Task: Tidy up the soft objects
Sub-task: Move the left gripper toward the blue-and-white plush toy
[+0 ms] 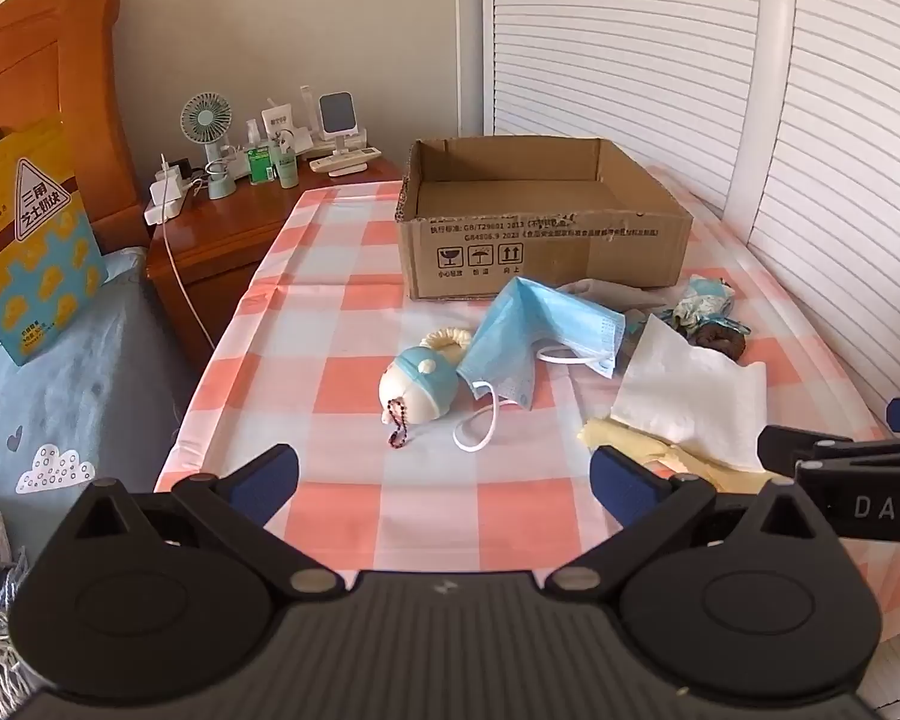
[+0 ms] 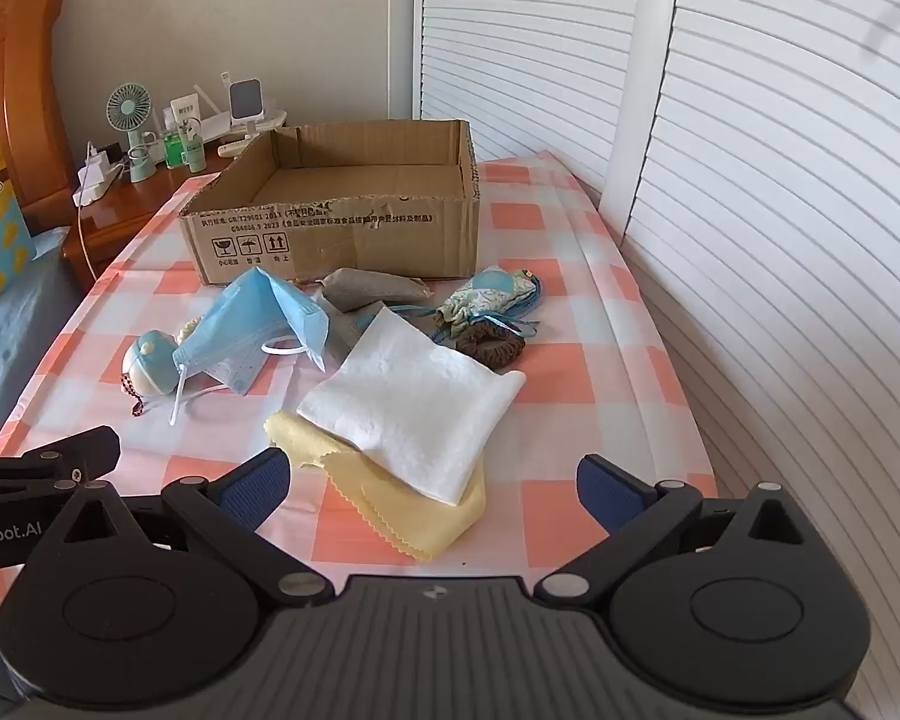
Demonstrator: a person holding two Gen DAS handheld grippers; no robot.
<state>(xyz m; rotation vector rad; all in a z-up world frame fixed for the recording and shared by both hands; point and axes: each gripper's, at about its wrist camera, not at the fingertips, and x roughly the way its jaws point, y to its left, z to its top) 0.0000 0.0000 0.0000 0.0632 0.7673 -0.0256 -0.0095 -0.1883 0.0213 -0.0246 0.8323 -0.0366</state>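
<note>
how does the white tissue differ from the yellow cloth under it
The white tissue is plain white with straight edges; the yellow cloth is pale yellow with zigzag-cut edges. The tissue lies on top, fully shown; the cloth is partly covered, only its near part showing. Both lie flat on the checked tablecloth, outside the cardboard box.

A home bedroom: a wooden headboard rises over blue patterned bedding, just beside it a bedside cabinet carries a small desk fan, bottles and chargers; louvred wardrobe doors stand further along from the headboard
</note>
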